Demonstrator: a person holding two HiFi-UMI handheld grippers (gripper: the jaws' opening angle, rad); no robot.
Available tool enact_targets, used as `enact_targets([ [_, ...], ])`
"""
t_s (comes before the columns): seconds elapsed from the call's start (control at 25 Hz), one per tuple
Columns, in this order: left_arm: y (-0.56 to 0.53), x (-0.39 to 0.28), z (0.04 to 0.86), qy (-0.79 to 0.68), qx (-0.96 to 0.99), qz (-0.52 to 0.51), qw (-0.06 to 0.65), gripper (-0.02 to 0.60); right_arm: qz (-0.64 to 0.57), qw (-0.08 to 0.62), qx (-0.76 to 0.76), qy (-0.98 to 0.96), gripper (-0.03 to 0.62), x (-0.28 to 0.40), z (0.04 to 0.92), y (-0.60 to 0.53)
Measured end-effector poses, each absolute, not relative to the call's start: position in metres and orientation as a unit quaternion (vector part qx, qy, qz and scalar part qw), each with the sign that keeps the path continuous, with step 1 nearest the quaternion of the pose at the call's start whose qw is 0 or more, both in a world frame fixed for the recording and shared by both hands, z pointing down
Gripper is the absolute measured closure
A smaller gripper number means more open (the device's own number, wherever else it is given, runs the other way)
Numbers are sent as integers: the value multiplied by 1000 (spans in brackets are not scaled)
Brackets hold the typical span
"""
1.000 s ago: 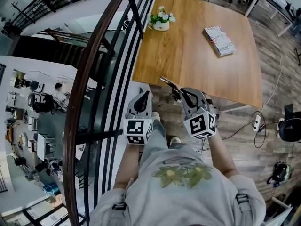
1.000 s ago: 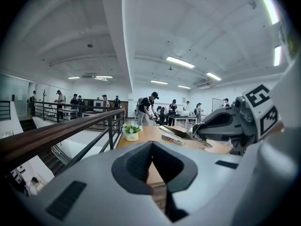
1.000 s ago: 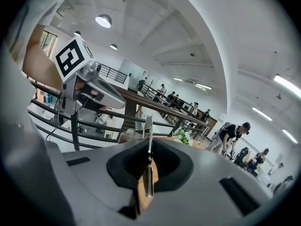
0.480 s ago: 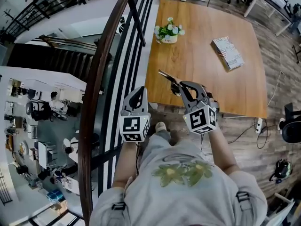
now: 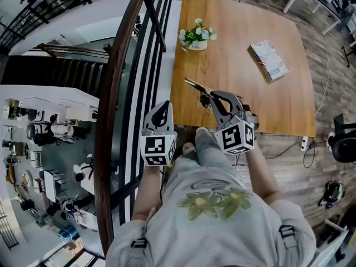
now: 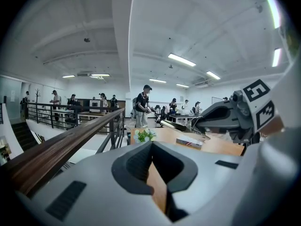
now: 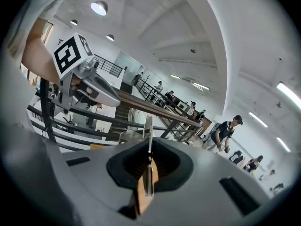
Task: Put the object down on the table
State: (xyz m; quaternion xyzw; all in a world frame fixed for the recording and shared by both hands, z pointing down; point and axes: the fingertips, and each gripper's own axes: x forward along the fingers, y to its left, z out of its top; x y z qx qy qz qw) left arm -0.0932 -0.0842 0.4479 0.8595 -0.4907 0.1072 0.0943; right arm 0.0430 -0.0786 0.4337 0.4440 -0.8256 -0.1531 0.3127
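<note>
Head view: right gripper (image 5: 211, 97) is seen clamped on a slim metal utensil (image 5: 194, 86). The utensil is held out over the near edge of the wooden table (image 5: 245, 93) and is not set down. Left gripper (image 5: 164, 105) is held beside the railing (image 5: 114, 110), jaws together, nothing gripped. A flower pot (image 5: 196, 36) and a book (image 5: 268, 60) are seen further up the table, well apart.
Left gripper view: jaws are shown closed and empty. Only a sliver of tabletop is seen through them.
Right gripper view: utensil is seen edge-on, pinched between the pads, its end projecting past the jaws.
</note>
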Motion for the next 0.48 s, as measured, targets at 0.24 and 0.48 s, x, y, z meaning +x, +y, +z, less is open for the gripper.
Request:
enact_targets([
  [0.24,-104,-92,446,-499,854,111,95,571,-152,307,438,-831,582,46,436,-106],
  [0.48,-128,-83,439,-500,855,109,89,571,-172,298,429,-835,582,41,428,-135],
])
